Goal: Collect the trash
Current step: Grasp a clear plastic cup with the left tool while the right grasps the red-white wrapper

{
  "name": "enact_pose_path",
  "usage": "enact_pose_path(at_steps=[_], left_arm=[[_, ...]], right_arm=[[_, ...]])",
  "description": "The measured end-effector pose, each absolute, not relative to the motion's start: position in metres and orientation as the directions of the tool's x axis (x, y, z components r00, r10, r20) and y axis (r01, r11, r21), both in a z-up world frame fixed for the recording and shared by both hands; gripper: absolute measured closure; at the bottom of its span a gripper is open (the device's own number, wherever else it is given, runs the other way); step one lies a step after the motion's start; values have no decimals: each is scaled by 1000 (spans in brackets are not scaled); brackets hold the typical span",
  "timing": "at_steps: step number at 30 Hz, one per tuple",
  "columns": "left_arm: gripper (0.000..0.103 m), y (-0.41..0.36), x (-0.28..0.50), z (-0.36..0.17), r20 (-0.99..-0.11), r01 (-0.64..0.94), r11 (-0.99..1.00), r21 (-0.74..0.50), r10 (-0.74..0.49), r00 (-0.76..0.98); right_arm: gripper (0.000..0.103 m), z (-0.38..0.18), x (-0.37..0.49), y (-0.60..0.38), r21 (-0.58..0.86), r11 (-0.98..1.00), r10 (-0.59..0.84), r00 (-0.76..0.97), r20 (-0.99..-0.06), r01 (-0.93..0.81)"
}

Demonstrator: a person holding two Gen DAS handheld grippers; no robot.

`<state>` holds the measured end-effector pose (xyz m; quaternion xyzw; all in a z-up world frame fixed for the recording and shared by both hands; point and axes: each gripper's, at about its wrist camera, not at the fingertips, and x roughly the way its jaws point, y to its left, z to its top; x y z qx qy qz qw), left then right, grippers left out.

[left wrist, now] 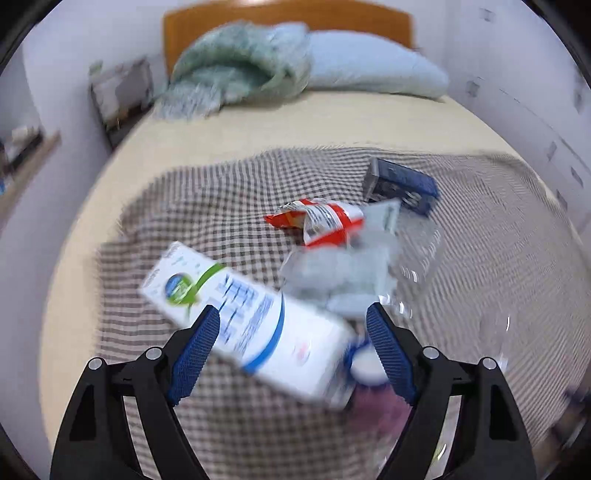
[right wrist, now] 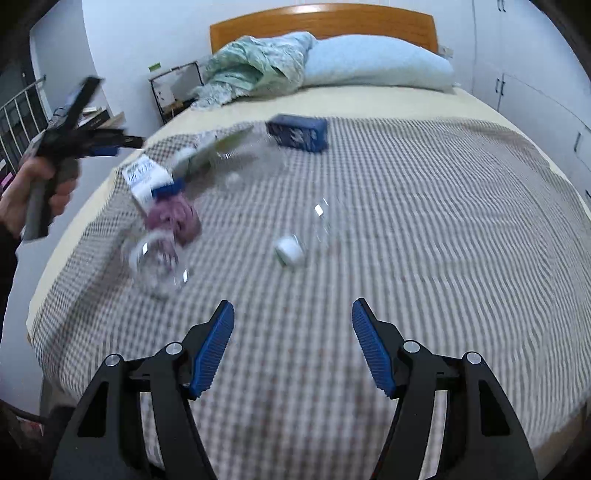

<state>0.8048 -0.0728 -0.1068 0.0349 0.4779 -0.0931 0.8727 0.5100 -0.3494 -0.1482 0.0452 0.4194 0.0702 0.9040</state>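
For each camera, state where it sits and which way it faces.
Left wrist: on the left tool, angled down over the checked blanket toward the headboard; its open blue fingers frame a white carton.
Right wrist: on the right tool, angled down over the bed toward the headboard; open fingers, plus the hand gripping the left tool.
Shared: carton, blue box, pillow.
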Motion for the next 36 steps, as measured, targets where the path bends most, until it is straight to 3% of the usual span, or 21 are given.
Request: enact_pose_path(at_steps=[2, 6, 10, 11, 12, 13, 16, 22, 27, 33, 36], left_arm=[[25, -75, 840, -116, -867, 189, 974, -125, -200, 457], [25, -80, 885, -147, -908, 110, 976, -189, -216, 360], [30, -86, 895, -175, -938, 64, 986, -152, -164, 305], [37, -90, 894, -176, -934, 73, 990, -123, -141, 328], [68, -91, 894, -179, -936, 83, 989, -120, -140, 322], [86, -91, 894, -183, -943, 81, 986, -145, -162, 292], [95, -81, 882, -172, -902, 96, 971, -219, -239, 359], [97, -26, 822, -121, -758, 72, 913, -402, -376, 534], [97, 29, 762, -108, -619, -9, 817, -576, -430, 658], [97, 78, 749, -87, -588, -70, 831, -552, -328, 739], [98, 86, 752, -82, -586, -63, 845, -531, -313, 747]], right_arm=[[39, -148, 529, -341, 126, 986, 166, 645, -746, -107], [39, -139, 563, -327, 86, 983, 172, 652, -739, -162], [39, -115, 603, -317, 70, 974, 202, 684, -701, -215], [39, -109, 614, -315, 70, 971, 211, 690, -692, -227], [39, -103, 623, -312, 66, 970, 215, 695, -686, -234], [39, -96, 634, -307, 58, 967, 220, 701, -678, -247], [39, -81, 656, -291, 29, 967, 210, 725, -656, -254], [39, -73, 680, -263, 0, 952, 232, 727, -646, -305], [39, -83, 745, -248, 180, 929, 353, 625, -696, -325], [39, -120, 829, -193, 331, 895, 441, 470, -765, -300], [39, -147, 849, -165, 325, 901, 422, 404, -812, -288]])
